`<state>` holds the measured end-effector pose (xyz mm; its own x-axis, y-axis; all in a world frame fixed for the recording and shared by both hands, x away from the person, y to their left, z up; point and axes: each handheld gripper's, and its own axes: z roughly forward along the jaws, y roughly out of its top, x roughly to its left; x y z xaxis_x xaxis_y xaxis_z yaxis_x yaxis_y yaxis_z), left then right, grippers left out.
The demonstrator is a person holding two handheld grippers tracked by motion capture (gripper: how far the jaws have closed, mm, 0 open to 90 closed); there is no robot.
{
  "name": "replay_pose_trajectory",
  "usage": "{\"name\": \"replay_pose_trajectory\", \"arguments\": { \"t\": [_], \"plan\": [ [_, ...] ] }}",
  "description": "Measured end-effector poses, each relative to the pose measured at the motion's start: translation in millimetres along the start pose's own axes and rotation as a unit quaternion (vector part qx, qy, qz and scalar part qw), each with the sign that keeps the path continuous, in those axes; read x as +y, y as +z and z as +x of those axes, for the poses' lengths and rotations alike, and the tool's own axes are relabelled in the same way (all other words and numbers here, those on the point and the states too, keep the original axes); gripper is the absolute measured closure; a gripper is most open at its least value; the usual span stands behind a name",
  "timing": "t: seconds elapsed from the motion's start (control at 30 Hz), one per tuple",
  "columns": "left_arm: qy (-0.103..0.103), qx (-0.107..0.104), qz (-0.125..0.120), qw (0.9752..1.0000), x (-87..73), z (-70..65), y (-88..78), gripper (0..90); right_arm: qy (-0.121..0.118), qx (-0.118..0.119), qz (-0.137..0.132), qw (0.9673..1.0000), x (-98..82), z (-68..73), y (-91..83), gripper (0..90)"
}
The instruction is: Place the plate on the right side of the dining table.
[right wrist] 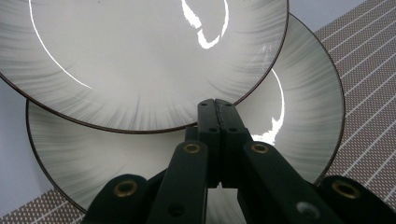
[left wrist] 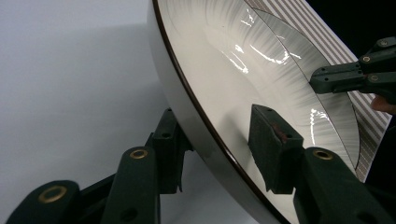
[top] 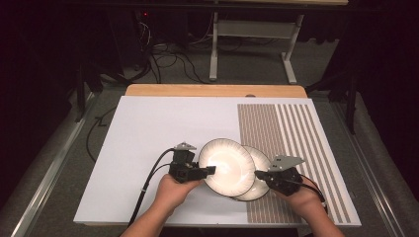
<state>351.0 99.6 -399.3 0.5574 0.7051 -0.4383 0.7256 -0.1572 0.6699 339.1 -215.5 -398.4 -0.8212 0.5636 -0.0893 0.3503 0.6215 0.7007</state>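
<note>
The left gripper (top: 210, 170) clamps the rim of the upper plate (top: 226, 165), one jaw above and one below, tilting it over the lower plate (top: 259, 182), which lies half on the striped mat (top: 296, 148). The right gripper (top: 258, 174), jaws pressed together, rests on the lower plate

We take this for a lab or recording studio: a flat white board (top: 163, 143) with a brown-and-white striped woven mat (top: 296, 148) fills the middle of the frame, grey carpet (top: 247, 64) around it, loose black cables (top: 168, 61) at upper left, a white metal table frame (top: 252, 44) at top centre, darkness on both sides.
</note>
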Motion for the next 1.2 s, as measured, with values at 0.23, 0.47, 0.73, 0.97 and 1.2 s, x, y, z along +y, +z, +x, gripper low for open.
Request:
{"name": "replay_pose_trajectory", "arguments": {
  "t": [0.23, 0.47, 0.73, 0.97, 1.2],
  "plan": [
    [-0.013, -0.011, -0.014, 0.9998, -0.8, 1.7, -3.8, 61.4, 0.001, -0.003, -0.005, 1.0000, -0.1, -0.4, -2.5, 90.0],
    [-0.023, -0.022, -0.025, 0.9992, -2.5, 4.1, -5.4, 64.6, 0.003, -0.004, -0.012, 0.9999, -0.1, -0.1, -5.9, 90.0],
    [-0.023, -0.015, -0.040, 0.9988, -3.4, 5.7, -8.8, 70.0, 0.005, -0.007, -0.026, 0.9996, -0.2, -1.0, -11.3, 90.0],
    [-0.033, -0.019, -0.045, 0.9982, -3.5, 8.0, -10.5, 72.6, 0.010, -0.011, -0.033, 0.9993, -1.0, -2.4, -13.6, 90.0],
    [-0.037, -0.025, -0.057, 0.9974, -3.2, 8.5, -11.1, 74.3, 0.012, -0.013, -0.037, 0.9992, -1.4, -3.4, -15.5, 90.0]
  ]
}}
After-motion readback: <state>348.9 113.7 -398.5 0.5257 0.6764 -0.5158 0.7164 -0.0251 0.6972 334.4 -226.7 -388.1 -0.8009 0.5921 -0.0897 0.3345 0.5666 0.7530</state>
